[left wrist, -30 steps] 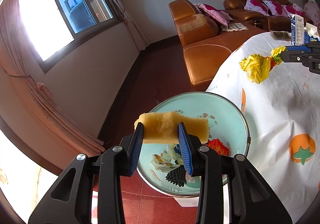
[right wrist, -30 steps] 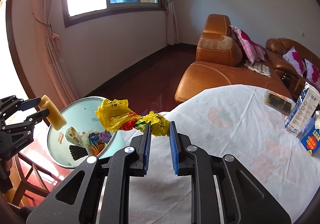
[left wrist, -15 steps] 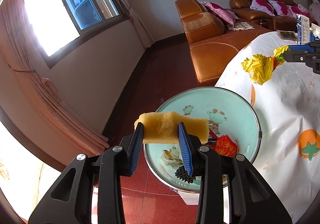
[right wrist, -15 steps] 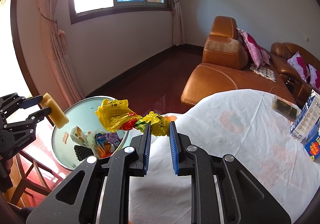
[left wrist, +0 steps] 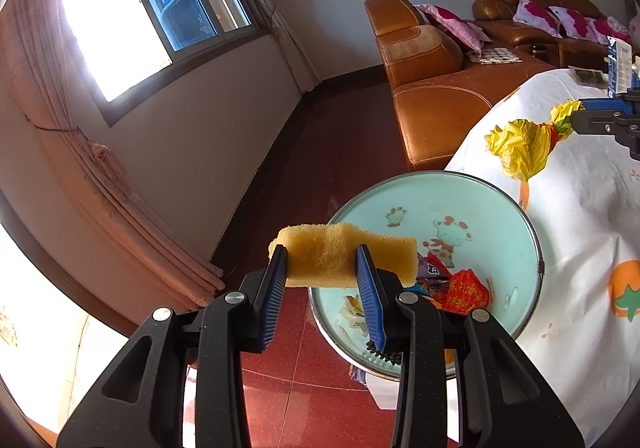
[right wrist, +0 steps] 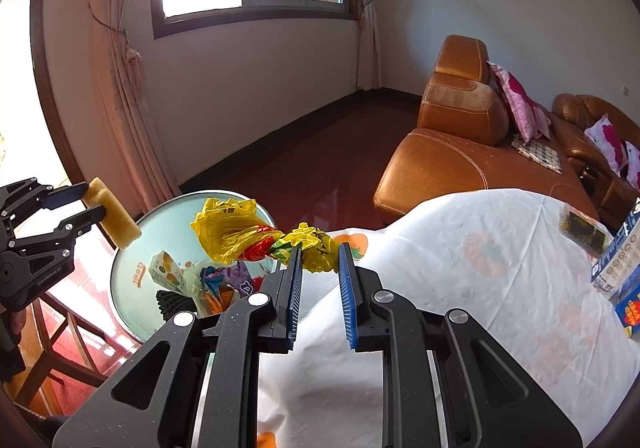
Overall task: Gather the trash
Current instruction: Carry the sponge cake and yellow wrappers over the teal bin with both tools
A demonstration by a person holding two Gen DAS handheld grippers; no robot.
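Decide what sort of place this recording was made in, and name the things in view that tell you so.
Most likely a living room in a home: a tan leather sofa with pink floral cushions, long pink curtains beside a window, and a table under a white fruit-print cloth.

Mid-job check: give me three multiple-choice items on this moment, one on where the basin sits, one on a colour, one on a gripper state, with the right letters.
1. Where is the basin?
A. On the sofa
B. Beside the table's edge, lower than its top
C. On the windowsill

2. What colour is most of the crumpled bag in the right gripper?
A. Yellow
B. Black
C. Blue

3. What is the left gripper doing?
A. Open, empty
B. Shut on a carton
C. Shut on the sponge

Key: B, the basin shows by the tablecloth's hanging edge; A, the bag is mainly yellow; C, both fingers press the sponge.
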